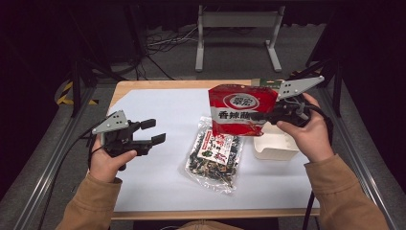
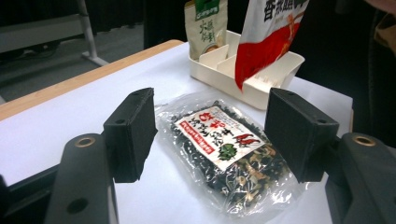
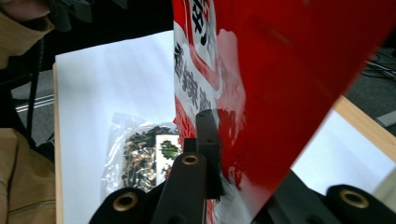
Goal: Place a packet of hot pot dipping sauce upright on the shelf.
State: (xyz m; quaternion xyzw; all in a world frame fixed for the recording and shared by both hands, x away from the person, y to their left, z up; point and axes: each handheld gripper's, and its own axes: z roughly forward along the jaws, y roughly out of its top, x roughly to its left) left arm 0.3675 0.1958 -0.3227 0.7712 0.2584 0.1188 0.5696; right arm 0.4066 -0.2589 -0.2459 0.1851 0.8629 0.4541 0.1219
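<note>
While the person's sleeves come in from the near edge, the left tongs (image 1: pixel 152 133) hover above the white counter (image 1: pixel 158 182) at its left side, jaws apart with nothing between them. Seen from the left gripper view, the two black pads (image 2: pixel 133 133) frame a clear bag (image 2: pixel 224 151) of dark dried food that lies flat on the counter beyond them, untouched.

That clear bag (image 1: pixel 215 155) lies near the middle of the counter, its white and red label facing up, tilted a little. Just to its right and slightly farther stands a white tray (image 1: pixel 273 146) with dividers; in the left gripper view a green and beige pouch (image 2: pixel 205 25) stands upright in the tray's far compartment.

Farther right, the right tongs (image 1: pixel 261 116) are clamped on the lower right edge of a red pouch (image 1: pixel 239 108), which hangs upright in the air, well clear of the counter, above the tray's left end and the far end of the clear bag. In the right gripper view the jaws pinch the red pouch (image 3: pixel 280 84) tightly, the foil filling the space above them. Beyond the counter's far wooden edge stands a grey metal frame (image 1: pixel 237 21) on the floor.
</note>
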